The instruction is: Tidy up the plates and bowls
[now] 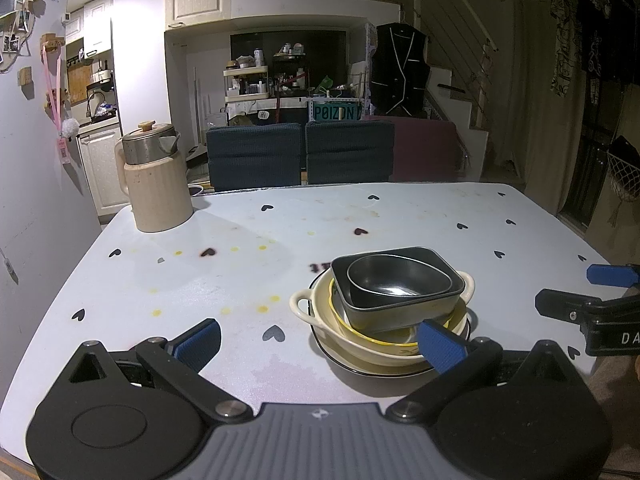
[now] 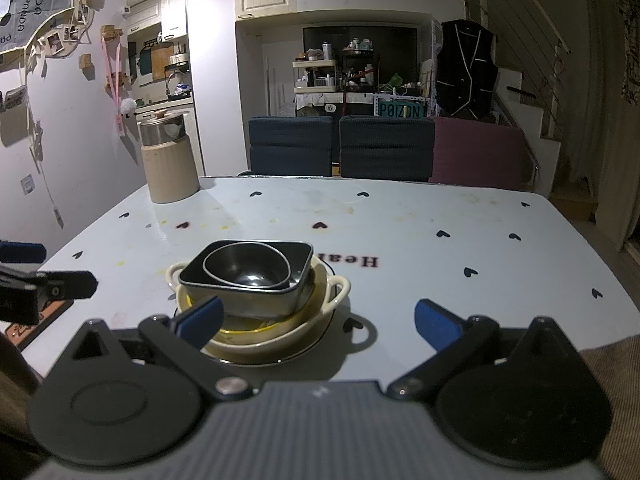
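Nested stack of dishes on a table [image 1: 360,216], seen from both wrist cameras. A round dark bowl [image 1: 398,280] sits inside a rectangular dark dish [image 1: 400,312], which rests tilted in a cream bowl [image 1: 360,344] with two loop handles; a yellow rim [image 1: 352,326] shows between them, and a plate [image 1: 360,366] with a dark edge lies at the bottom. The left gripper [image 1: 320,340] is released, jaws spread wide; the stack lies just ahead and toward its right finger, whose pad overlaps the stack's near edge in view, though contact cannot be confirmed. The right gripper [image 2: 316,322] is likewise released and empty, the stack just ahead by its left finger. A jug [image 1: 158,184] stands well apart, far ahead to the left. Handling, as a judgement: the pieces appear rigid, glazed or metallic, hence slippery and, where ceramic, breakable; the stack is probably heavy and loosely seated. The top bowl's rim or the cream bowl's handles offer the surest hold.
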`<state>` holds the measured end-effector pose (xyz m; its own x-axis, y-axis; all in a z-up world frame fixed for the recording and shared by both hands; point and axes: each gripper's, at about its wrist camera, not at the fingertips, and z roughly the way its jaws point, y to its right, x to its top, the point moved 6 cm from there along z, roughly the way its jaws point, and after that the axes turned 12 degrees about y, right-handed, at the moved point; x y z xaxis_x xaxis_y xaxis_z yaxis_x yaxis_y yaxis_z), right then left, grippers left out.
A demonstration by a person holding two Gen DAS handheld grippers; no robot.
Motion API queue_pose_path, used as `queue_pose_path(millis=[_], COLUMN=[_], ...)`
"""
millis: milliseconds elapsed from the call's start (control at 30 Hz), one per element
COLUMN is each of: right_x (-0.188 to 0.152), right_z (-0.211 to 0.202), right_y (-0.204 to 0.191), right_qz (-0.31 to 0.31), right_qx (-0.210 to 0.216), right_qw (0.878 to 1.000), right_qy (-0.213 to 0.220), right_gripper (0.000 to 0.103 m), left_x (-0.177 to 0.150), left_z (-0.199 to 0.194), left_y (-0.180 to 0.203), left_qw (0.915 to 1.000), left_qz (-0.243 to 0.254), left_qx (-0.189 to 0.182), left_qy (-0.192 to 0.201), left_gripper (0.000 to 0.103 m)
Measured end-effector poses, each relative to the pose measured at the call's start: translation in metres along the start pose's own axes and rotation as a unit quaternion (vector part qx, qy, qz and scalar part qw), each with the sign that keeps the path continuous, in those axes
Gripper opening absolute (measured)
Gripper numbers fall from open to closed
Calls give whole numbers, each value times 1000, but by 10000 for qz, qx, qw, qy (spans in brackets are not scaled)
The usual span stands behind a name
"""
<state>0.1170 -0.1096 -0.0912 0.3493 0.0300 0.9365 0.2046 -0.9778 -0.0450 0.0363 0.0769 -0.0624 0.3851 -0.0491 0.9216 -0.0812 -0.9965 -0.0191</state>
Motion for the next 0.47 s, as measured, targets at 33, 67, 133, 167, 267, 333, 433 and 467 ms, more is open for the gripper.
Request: queue_pose_path(millis=[33,67,133,167,267,333,433,467], right_x=[0,0,0,0,0,0,0,0], right_z=[0,0,0,1,1,1,1,1], right_y=[-1,0,0,0,-1,-1,-1,-1], right_qz=[1,0,6,8,15,16,23,29], right_qx=[3,4,4,11,17,14,12,13], right_qw=[10000,10000,10000,10000,10000,10000,10000,10000], right_qy=[1,2,4,6,7,11,13,15], right_gripper=[103,103,103,103,103,103,103,103], left_x=[0,0,0,0,0,0,2,2], left_z=[0,0,0,0,0,0,0,0], left_y=[0,0,0,0,0,0,0,0], left_qw=[10000,10000,10000,10000,10000,10000,10000,10000], left_qz=[2,3,0,1,-2,-6,-21,-21], left_qx=[3,1,-2,2,2,8,34,39], left_qy=[0,2,-1,-1,-2,-5,-15,-15], left_gripper=[103,103,103,103,103,103,103,103])
